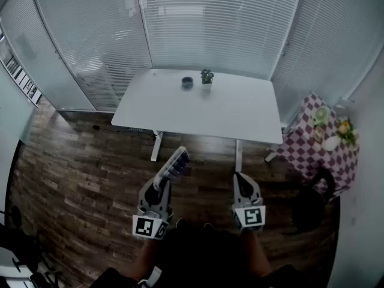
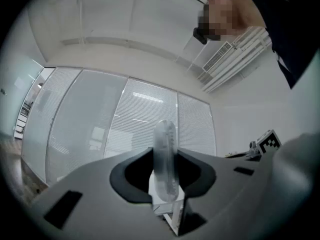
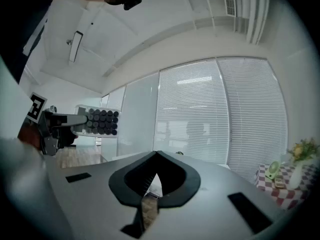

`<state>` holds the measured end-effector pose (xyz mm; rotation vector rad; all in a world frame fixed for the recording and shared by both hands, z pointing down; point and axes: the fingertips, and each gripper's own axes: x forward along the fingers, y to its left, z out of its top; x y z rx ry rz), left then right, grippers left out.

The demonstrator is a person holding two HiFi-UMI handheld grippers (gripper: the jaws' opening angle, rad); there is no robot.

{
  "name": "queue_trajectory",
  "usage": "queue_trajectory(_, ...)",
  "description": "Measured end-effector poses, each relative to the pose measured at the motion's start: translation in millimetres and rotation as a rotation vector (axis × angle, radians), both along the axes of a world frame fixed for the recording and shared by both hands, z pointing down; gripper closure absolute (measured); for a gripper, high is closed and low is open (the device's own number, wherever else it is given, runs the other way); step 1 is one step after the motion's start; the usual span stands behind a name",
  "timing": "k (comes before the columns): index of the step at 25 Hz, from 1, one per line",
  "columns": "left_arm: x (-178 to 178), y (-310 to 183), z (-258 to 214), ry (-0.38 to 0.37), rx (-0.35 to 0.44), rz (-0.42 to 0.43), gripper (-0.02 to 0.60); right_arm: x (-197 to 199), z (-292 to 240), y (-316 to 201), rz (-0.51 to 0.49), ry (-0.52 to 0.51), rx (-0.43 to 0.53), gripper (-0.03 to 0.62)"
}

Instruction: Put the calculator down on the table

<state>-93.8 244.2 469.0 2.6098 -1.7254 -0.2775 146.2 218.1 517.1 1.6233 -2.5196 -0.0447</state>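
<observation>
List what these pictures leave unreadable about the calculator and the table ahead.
- calculator: the left gripper view shows it edge-on, and in the head view it is too small to read its display.
- dark round thing on the table: head view, too small to identify.
- Things on the checked side table: head view, small and blurred.

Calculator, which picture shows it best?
The right gripper view: the calculator faces that camera, so its rows of dark buttons show. The head view shows it small, sticking up from the left gripper. The left gripper view shows only its thin edge between the jaws.
</observation>
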Motion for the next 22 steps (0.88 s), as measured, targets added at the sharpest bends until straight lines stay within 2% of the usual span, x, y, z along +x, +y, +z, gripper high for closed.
queue_trajectory(8, 10.4, 9.7, 11.3, -0.028, -0.024, -0.001, 0.480, 6.5, -1.6, 5.2, -0.021, -0.050, 0.029, 0.588)
queue_trajectory(14, 15.1, 7.0, -0.6, 0.011, -0.008, -0.011, 0.480, 15.3, 3.5, 4.4, -0.020, -0.045, 0.021, 0.588)
queue_trajectory(18, 15.2, 11.8, -2.9, 0.007, -0.007, -0.016, 0.480, 18.9, 6.1, 5.6, -0.011, -0.039, 0.007, 0.588)
queue_trajectory(22, 20.0, 14.7, -4.5, 0.001, -0.007, -0.018, 0.480, 22.8, -2.8, 6.2, -0.012, -0.073, 0.040, 0.588)
